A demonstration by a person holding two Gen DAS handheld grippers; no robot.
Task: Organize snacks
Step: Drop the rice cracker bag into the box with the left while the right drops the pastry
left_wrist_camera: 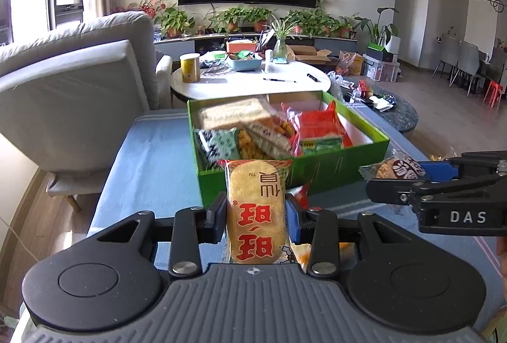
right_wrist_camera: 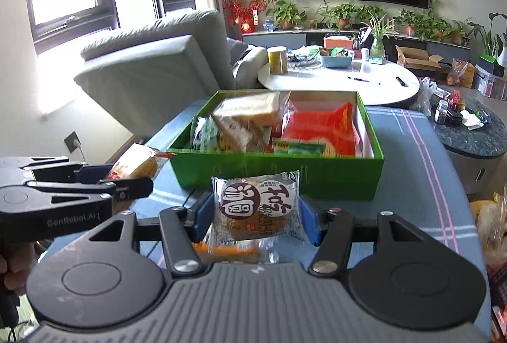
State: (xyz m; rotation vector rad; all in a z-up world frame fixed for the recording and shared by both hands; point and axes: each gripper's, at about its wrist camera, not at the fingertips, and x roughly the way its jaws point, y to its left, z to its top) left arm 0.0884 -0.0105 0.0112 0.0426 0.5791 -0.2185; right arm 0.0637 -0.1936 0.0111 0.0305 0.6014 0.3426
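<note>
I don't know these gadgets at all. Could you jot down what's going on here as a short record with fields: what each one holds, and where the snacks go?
Left tongs: shut on the rice cracker packet, yellow with red print
Right tongs: shut on the round biscuit packet, clear wrapper, brown label
Container: green box on the blue tablecloth, just ahead of both tongs
Box contents: several snack packets already inside
Status: both held packets not yet in the box

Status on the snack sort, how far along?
Done: green box already holds several packets. In hand: left gripper clamps a rice cracker pack; right gripper clamps a round cake packet. Left: box both, plus packets beneath the grippers.
</note>
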